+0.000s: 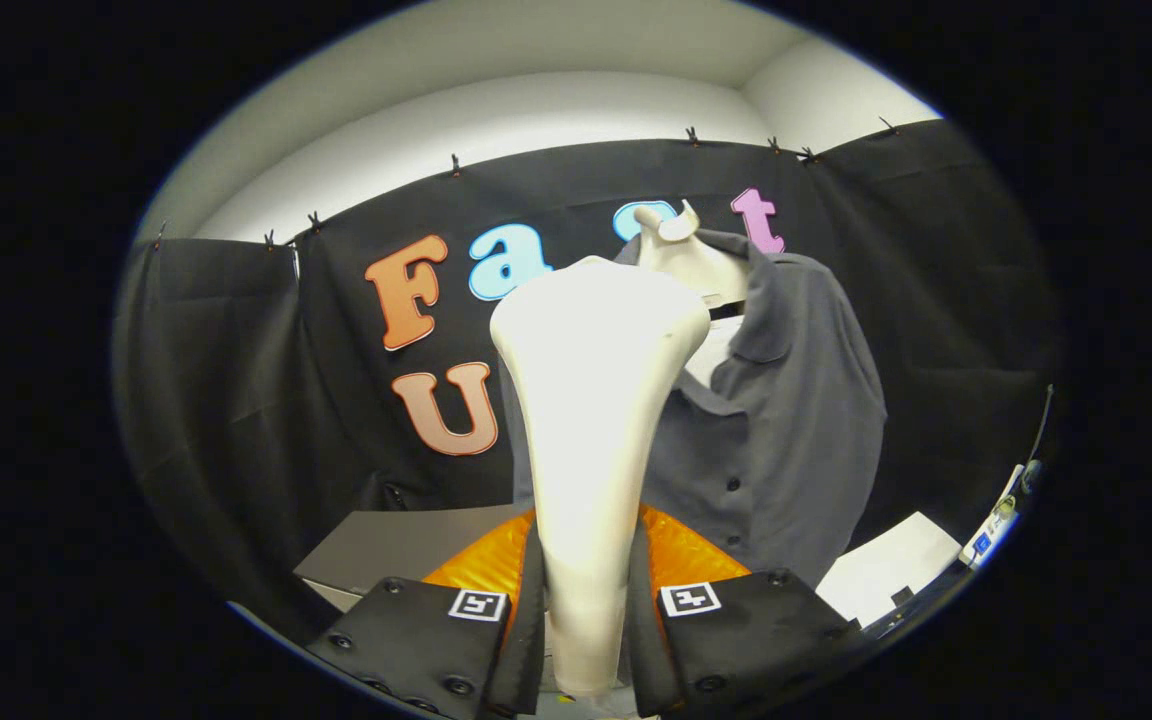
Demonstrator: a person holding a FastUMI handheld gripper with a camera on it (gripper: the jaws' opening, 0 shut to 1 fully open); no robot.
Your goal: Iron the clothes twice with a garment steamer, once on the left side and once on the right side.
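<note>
**Steamer in grasp, shirt ahead and to the right.**
At lower centre your gripper (pixel 586 640) is clamped on the handle of the garment steamer (pixel 591 400), whose long axis rises upright to a broad head at mid-frame. The grey shirt (pixel 786 420) hangs on a mannequin (pixel 681 255) just beyond, right of centre; judged, your pass calls for carrying the head rightward onto the fabric.

Smooth, faintly glossy plastic garment steamer (pixel 591 420) gleaming between the gripper (pixel 586 610) fingers pressing on it, matt grey cloth shirt (pixel 796 420) hanging softly, smooth plastic-looking mannequin neck (pixel 681 255) shining.
</note>
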